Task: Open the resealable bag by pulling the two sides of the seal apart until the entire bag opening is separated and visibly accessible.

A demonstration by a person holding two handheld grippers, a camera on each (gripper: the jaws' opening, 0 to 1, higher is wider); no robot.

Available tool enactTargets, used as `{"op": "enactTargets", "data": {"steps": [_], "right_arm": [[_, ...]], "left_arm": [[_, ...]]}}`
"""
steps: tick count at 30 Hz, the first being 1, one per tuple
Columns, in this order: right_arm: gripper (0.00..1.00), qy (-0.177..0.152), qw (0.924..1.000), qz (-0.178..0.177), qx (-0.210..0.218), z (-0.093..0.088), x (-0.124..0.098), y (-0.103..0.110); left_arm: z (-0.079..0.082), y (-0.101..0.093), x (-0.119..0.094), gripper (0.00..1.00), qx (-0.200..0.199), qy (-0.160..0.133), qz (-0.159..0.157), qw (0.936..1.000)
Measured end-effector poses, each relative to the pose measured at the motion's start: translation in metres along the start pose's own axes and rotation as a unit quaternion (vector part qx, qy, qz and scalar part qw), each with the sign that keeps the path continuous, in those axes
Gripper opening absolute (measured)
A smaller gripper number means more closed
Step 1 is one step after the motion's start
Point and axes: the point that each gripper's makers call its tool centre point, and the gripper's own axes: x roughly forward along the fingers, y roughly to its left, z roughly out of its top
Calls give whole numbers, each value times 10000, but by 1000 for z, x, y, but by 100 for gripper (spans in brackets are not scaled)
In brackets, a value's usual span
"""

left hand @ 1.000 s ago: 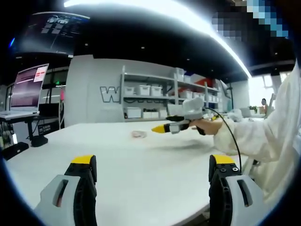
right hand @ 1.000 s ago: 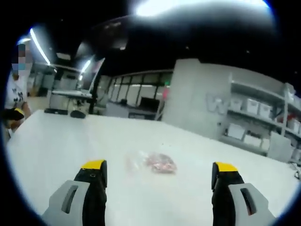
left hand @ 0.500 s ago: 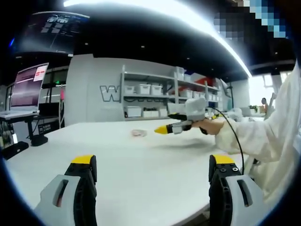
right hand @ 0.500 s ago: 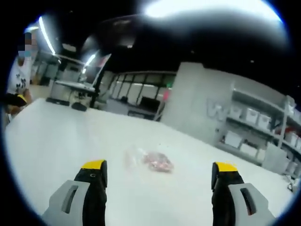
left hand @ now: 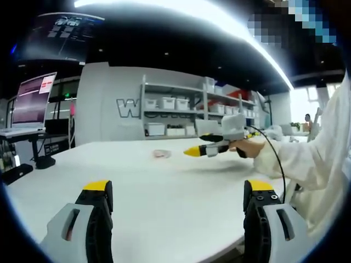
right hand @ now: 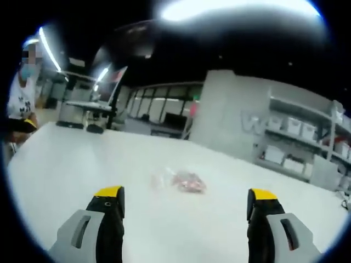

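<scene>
A small clear resealable bag (right hand: pixel 184 181) with reddish contents lies flat on the white table (right hand: pixel 77 175), ahead of the right claw (right hand: pixel 185 204), whose jaws are spread wide and hold nothing. The left claw (left hand: pixel 178 197) is likewise spread and empty above the table. Shelving with white bins (left hand: pixel 175 112) lines the far wall.

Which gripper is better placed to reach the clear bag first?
Right, probably. The right gripper faces the clear plastic bag with reddish contents, lying just ahead between its open jaws. From the left gripper the bag looks farther off.
</scene>
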Motion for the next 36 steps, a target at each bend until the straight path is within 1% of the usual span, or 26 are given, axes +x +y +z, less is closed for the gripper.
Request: {"op": "enactTargets", "data": {"steps": [7,11,16,20,23,29,33,36], "right_arm": [[94,-48,9998,10,204,1,-8,3],[94,-35,9997,17,253,0,-10,4],[94,-17,9991,50,415,-2,-10,6],[93,14,9991,47,412,-4,-11,6],[93,-12,9990,68,453,-3,-15,7],[93,-24,9992,74,399,-1,-18,8],[93,-51,9977,107,664,1,-18,10],[93,-54,9969,139,778,1,-19,12]], "left_arm": [[-2,0,1,98,-10,25,-2,10000],[-2,0,1,98,-23,26,-8,10000],[-2,-2,2,98,-11,32,-26,10000],[-2,-1,1,98,-11,31,-16,10000],[-1,-1,1,98,-11,21,-20,10000],[-1,-2,3,98,-17,24,-39,10000],[-1,-3,4,98,-12,18,-62,10000],[-1,-2,4,98,-11,39,-49,10000]]}}
